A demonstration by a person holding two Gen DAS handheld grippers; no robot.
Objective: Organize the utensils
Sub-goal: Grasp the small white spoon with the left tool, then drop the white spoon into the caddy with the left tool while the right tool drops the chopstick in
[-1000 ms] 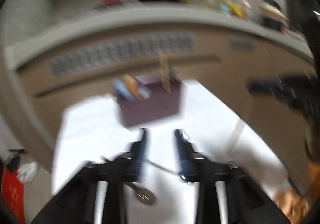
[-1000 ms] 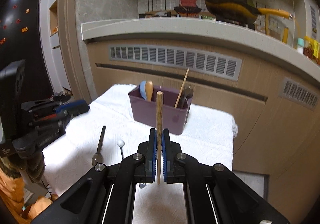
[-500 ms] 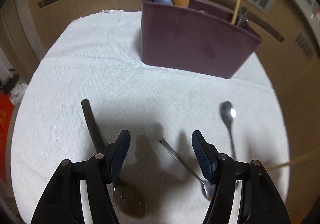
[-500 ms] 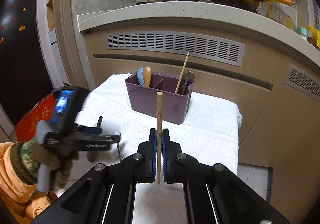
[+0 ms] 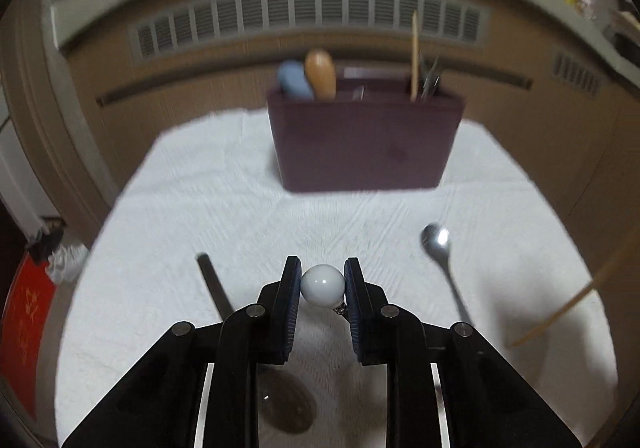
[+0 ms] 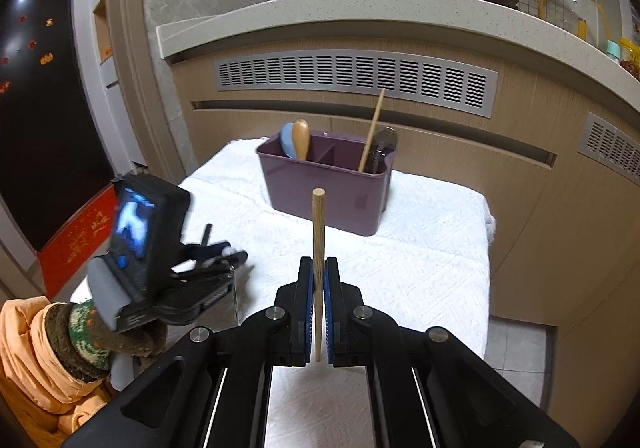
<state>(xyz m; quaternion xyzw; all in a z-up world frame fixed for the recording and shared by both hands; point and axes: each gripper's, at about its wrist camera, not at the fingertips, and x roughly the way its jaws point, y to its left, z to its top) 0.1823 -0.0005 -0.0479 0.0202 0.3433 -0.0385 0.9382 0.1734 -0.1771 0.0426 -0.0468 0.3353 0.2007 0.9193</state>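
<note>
My left gripper (image 5: 322,285) is low over the white towel (image 5: 200,208), and its jaws are closing, with the pads against the white ball end of a thin metal stirrer (image 5: 322,285). The same gripper (image 6: 234,256) shows blurred at the left of the right wrist view. My right gripper (image 6: 319,280) is shut on a wooden chopstick (image 6: 318,224), held upright above the towel's near side. That chopstick (image 5: 560,312) also crosses the right edge of the left wrist view. A purple caddy (image 5: 364,140) stands at the back and holds a blue and a wooden spoon, a chopstick and metal utensils.
A silver spoon (image 5: 438,244) lies right of the left gripper. A dark-handled spoon (image 5: 214,284) lies to its left, its bowl (image 5: 286,408) under the gripper body. Cabinet fronts with a vent grille (image 6: 356,78) rise behind the table. A person's orange sleeve (image 6: 36,360) is at lower left.
The left gripper came down toward the towel and narrowed its jaws around the stirrer's white ball. The right gripper kept still with the chopstick.
</note>
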